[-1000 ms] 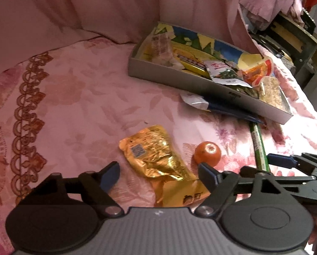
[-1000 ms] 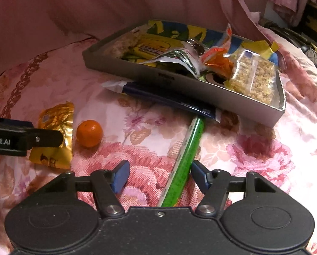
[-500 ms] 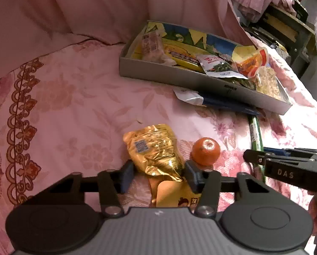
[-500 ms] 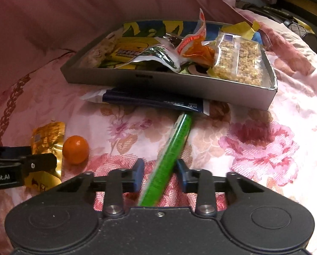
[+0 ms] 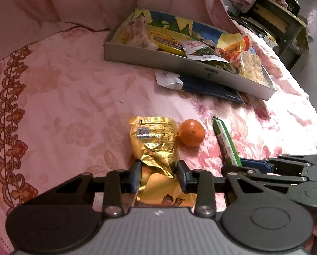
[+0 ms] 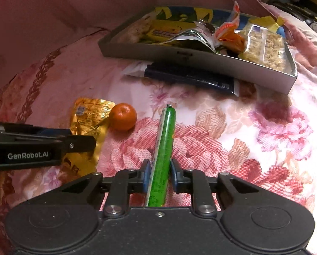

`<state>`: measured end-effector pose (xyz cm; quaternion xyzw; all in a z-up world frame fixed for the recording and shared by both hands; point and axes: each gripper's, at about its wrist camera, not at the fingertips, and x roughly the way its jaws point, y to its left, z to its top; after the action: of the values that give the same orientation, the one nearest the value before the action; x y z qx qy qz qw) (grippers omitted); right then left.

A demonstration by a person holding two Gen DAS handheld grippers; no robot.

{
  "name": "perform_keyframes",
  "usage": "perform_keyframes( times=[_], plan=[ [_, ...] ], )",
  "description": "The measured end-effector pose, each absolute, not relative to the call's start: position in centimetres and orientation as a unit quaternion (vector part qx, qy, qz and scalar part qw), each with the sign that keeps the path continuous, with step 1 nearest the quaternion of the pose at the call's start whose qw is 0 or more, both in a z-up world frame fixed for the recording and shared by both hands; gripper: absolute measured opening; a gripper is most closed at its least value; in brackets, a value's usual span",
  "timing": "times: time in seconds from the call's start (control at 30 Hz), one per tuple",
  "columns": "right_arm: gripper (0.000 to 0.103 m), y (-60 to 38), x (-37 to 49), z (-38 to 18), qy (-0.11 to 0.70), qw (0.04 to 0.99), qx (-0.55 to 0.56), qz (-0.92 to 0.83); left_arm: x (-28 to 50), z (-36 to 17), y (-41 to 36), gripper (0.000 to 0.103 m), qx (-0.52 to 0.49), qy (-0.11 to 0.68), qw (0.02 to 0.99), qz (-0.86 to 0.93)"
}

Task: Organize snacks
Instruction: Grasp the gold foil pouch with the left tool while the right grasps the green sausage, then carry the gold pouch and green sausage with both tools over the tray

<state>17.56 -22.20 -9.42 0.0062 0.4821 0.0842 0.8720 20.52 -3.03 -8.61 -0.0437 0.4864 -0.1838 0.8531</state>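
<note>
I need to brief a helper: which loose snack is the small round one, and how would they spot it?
On the pink floral bedspread, in front of the grey snack tray, lies a mandarin. It sits between the gold foil pouch and the green stick, the only round, unwrapped item.

A bed covered in a pink floral bedspread fills the room, pink drapery behind it, a dark wooden shelf alongside, dim warm light.

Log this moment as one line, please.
left gripper: just closed on gold snack pouch | right gripper: just closed on green sausage stick | tangerine: loose on bedspread | snack box: part-filled
</note>
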Motion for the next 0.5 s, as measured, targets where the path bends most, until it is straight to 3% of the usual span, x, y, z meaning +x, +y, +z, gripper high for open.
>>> perform_keyframes(
  times=[0.1, 0.2, 0.5],
  plan=[
    [0.022, -22.7, 18.1, -9.6, 0.480, 0.874, 0.026, 0.071, 20.6, -8.8, -3.3, 0.050, -0.033, 0.487, 0.851, -0.195],
    [0.023, -22.7, 18.3, -9.7, 0.478, 0.875, 0.029, 0.067, 20.1, -8.8, -4.4, 0.052, 0.014, 0.477, 0.855, -0.202],
    [0.022, -21.9, 17.8, -9.7, 0.471, 0.879, -0.006, 0.071, 20.1, -8.6, -4.1, 0.045, 0.002, 0.479, 0.856, -0.194]
  ],
)
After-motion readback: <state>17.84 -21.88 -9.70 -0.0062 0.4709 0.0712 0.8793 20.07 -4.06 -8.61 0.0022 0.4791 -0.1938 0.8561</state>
